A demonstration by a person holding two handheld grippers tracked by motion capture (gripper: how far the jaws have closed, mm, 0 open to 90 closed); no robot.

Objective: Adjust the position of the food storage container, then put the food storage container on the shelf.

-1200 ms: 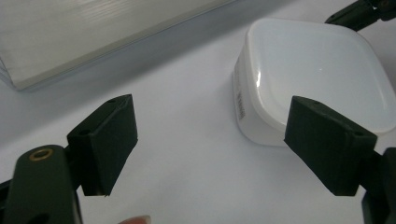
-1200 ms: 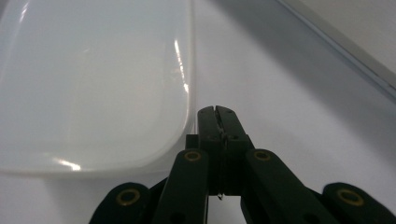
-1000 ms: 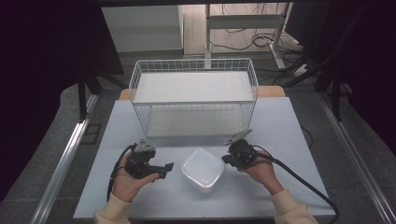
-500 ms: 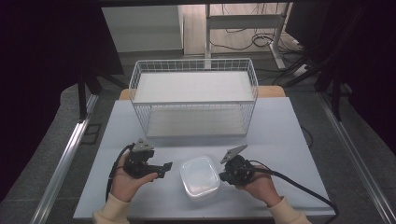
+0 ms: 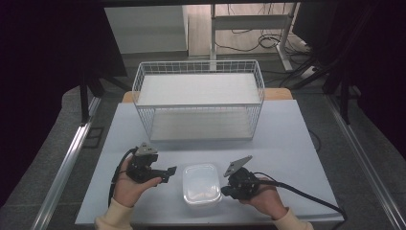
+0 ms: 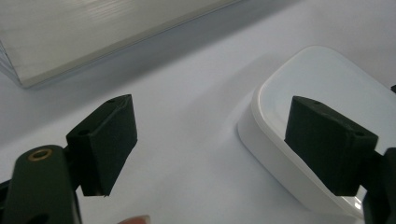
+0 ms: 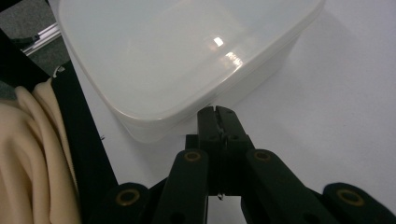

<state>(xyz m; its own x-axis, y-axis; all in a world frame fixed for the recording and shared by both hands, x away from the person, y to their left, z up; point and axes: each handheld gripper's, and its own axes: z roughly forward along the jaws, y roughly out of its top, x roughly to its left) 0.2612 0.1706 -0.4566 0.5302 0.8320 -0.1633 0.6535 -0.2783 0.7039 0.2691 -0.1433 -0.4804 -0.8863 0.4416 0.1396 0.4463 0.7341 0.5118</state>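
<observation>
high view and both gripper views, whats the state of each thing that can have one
translucent white plastic container: lid on, upright on the table, between the two grippers
white wire basket: upright at the far side of the table, nothing visible in it
left gripper: jaws open, nothing between them, container beside one jaw
right gripper: jaws shut, nothing held, tips at the container's side; whether they touch it is unclear
</observation>
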